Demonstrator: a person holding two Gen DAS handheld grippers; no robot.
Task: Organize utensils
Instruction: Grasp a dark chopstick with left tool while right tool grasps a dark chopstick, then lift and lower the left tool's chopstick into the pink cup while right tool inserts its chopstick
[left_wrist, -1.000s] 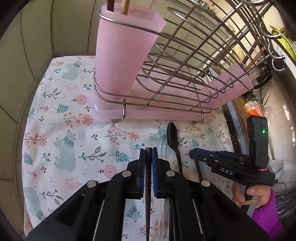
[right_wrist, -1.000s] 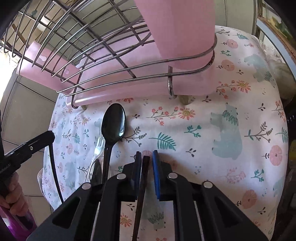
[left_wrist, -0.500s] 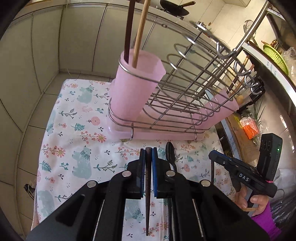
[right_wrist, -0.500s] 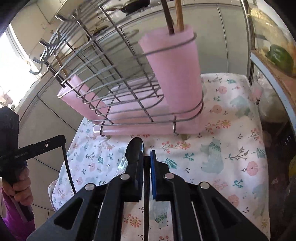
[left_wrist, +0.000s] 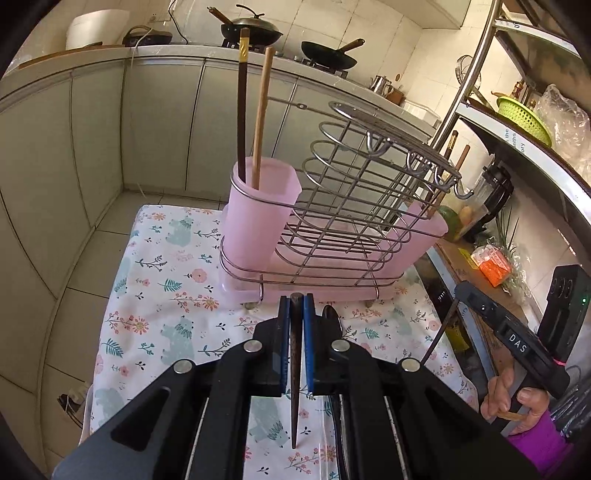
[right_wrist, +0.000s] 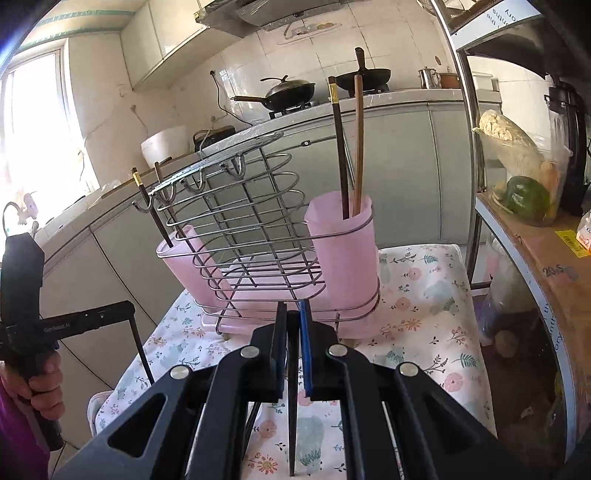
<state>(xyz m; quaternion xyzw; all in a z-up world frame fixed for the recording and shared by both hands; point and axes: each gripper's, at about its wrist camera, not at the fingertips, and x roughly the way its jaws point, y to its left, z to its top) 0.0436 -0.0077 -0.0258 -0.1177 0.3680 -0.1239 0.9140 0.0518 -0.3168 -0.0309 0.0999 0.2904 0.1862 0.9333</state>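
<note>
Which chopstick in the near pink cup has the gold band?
The dark chopstick: a gold band sits just below its top end. The light wooden chopstick beside it in the pink cup is plain along its length.

Both grippers are up off the surface, pointing forward and roughly level. Left gripper (left_wrist: 295, 306) has its blue pads pinched tight on a thin dark chopstick (left_wrist: 294, 369). Right gripper (right_wrist: 291, 314) is clamped on its own dark stick (right_wrist: 292, 398). Bare hands wrap each handle, purple sleeves showing.
</note>
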